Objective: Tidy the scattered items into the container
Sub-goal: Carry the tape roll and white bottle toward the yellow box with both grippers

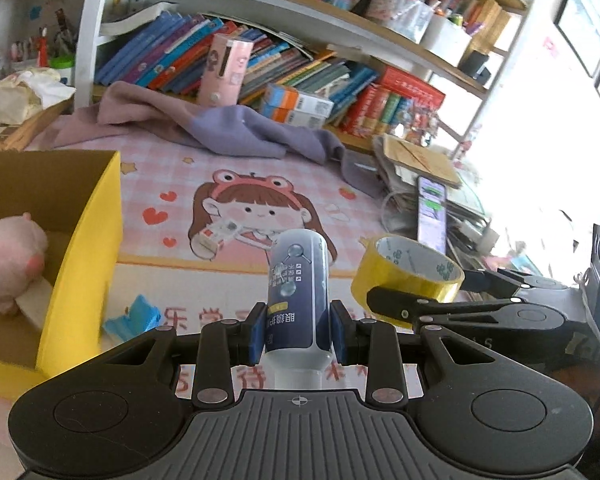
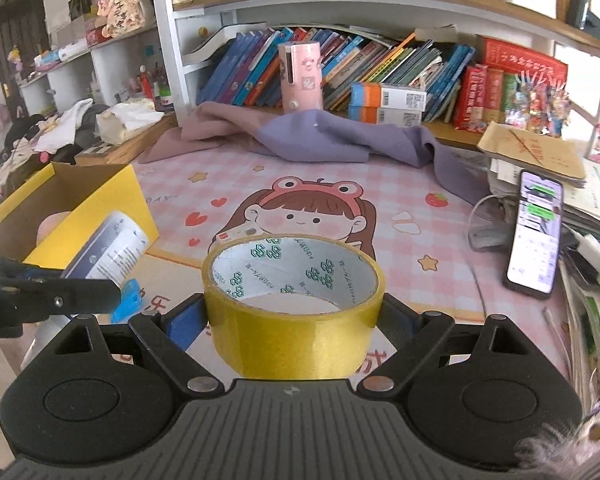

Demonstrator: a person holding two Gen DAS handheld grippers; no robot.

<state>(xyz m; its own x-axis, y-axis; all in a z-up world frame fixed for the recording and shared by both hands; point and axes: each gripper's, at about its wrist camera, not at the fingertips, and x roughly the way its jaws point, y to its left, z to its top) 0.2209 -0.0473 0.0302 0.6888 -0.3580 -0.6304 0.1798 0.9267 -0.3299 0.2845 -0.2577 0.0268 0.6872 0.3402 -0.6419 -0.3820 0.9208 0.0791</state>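
Yellow, glossy and wide, the roll of packing tape [image 2: 294, 308] sits clamped across its outer wall between my right gripper [image 2: 294, 320] pads, jaws spread far yet pressing on it, lifted off the pink cartoon desk mat [image 2: 380, 184]. In my left gripper [image 1: 299, 332] I hold the dark-blue-labelled white plastic bottle [image 1: 300, 292], pinched narrow at its lower body and standing upright from the jaws. From the left wrist view the open yellow cardboard box [image 1: 80, 260] lies at about nine o'clock of the bottle, close by, with a pink plush toy [image 1: 10, 256] already inside; from the right wrist view the box is at ten o'clock of the tape, farther off, with the left gripper between. My judgement is that both loads are in transit to the box. To do it well I would bring the bottle over the rim first, clear the near wall, lower it beside the plush and only then release, holding the tape back so the two grippers do not collide. A crumpled blue wrapper [image 1: 134, 316] and a small white card [image 1: 216, 236] remain on the mat.
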